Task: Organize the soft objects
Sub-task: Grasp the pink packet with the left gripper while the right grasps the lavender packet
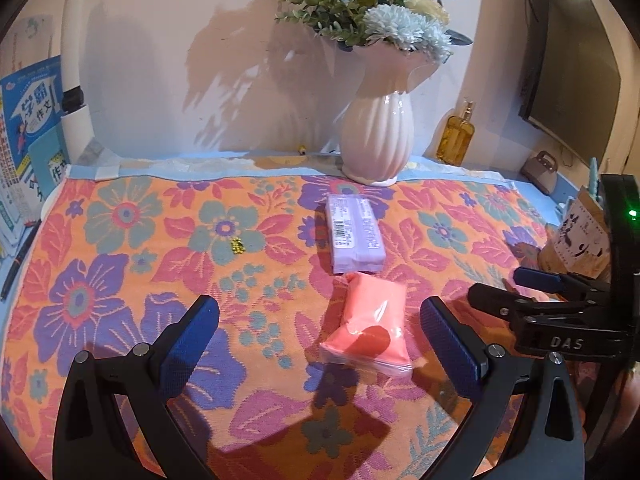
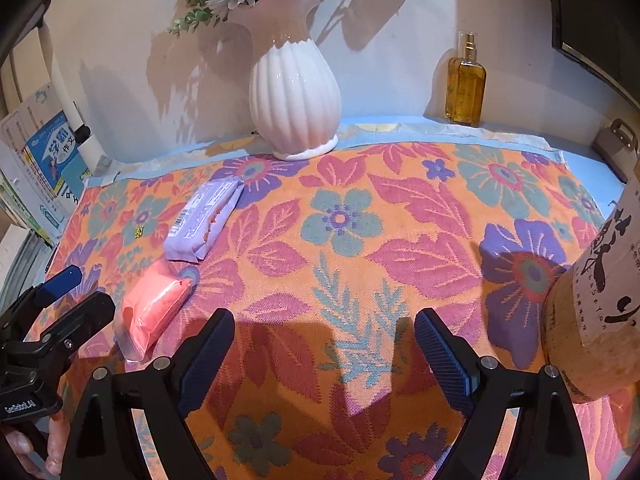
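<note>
The pink soft packet (image 1: 366,328) lies on the floral cloth (image 1: 120,264) between the left claw's (image 1: 320,336) spread fingers, long axis pointing away; the right claw (image 2: 324,348), spread and empty, sits farther off.

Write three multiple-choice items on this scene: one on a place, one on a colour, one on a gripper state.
1. What lies between the pink pack and the vase?
A. bottle B. purple pack C. book

2. What colour is the liquid in the bottle?
A. amber B. green C. clear

3. How is the left gripper?
A. shut on the pink pack B. shut on nothing C. open

Answers: 1 B, the purple pack lies beyond the pink one, before the vase. 2 A, the bottle glows amber. 3 C, its fingers stand wide apart, either side of the pink pack.
</note>
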Available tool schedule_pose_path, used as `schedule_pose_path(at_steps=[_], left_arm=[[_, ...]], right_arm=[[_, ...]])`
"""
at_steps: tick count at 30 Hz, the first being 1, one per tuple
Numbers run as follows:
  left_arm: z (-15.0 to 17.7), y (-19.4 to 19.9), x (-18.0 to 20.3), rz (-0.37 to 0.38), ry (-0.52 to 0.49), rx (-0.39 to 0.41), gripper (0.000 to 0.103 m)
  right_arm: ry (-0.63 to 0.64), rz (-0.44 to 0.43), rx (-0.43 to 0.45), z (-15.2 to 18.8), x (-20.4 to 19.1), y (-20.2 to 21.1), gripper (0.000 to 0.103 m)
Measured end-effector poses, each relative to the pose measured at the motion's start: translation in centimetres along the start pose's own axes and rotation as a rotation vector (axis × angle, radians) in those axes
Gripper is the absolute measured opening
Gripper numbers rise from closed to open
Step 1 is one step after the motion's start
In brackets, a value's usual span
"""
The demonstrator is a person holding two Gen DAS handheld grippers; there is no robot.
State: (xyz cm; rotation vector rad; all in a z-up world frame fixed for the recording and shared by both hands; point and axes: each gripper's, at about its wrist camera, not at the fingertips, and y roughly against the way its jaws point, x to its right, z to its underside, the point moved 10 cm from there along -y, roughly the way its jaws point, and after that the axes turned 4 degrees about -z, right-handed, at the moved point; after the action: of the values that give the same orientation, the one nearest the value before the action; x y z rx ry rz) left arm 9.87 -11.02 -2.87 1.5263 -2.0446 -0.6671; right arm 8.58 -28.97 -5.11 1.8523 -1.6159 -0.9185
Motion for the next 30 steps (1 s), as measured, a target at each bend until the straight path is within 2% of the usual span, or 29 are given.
schedule_pose_path(at_steps=[3,8,11,12,16,21,23,25,27,28,29,30], left_arm=[[0.0,0.4,0.5,0.021,-0.011,0.016,0.101],[0.0,0.7,1.4,0.038,-0.046,0.028,0.101],[0.6,-0.1,2.4,0.098,-0.076,-0.021,0.1],[0.8,-0.5,2.5,0.092,-0.086,-0.044,0.1],[1.4,-1.3,2.7,0.09,-0.097,-0.088,0.093],[1.9,-2.3,2.4,0.087,-0.085,-0.138,0.08],[2.4,-3.0,2.6,0.095,-0.089,-0.182,0.073],[2.5,-3.2,2.7,0.086,-0.102,-0.188,0.073],[2.6,-3.2,2.9,0.086,-0.115,-0.188,0.073],[2.6,-3.1,3.1,0.099,-0.12,-0.185,0.066],[2.5,-3.0,3.3,0.108,-0.126,-0.18,0.051],[2.6,-3.0,3.4,0.106,-0.131,-0.181,0.049]], right_arm=[[0.002,-0.014,-0.023,-0.2,-0.4,-0.4,0.09],[-0.016,-0.111,-0.018,-2.3,-2.8,-0.8,0.09],[0.014,-0.141,-0.007,-4.3,-4.8,-1.7,0.09],[0.028,-0.143,-0.003,-4.9,-5.5,-2.2,0.09],[0.066,-0.155,0.004,-6.2,-7.7,-4.5,0.09],[0.043,-0.181,-0.035,-6.2,-8.7,-7.2,0.088],[0.055,-0.148,-0.055,-6.0,-8.7,-8.0,0.083],[0.074,-0.105,-0.064,-5.9,-8.7,-8.4,0.075],[0.084,-0.099,-0.053,-5.8,-8.9,-8.4,0.065],[0.086,-0.105,-0.046,-5.7,-9.0,-8.3,0.057],[0.083,-0.107,-0.039,-5.7,-8.9,-8.2,0.052],[0.077,-0.097,-0.035,-5.7,-8.7,-8.3,0.042]])
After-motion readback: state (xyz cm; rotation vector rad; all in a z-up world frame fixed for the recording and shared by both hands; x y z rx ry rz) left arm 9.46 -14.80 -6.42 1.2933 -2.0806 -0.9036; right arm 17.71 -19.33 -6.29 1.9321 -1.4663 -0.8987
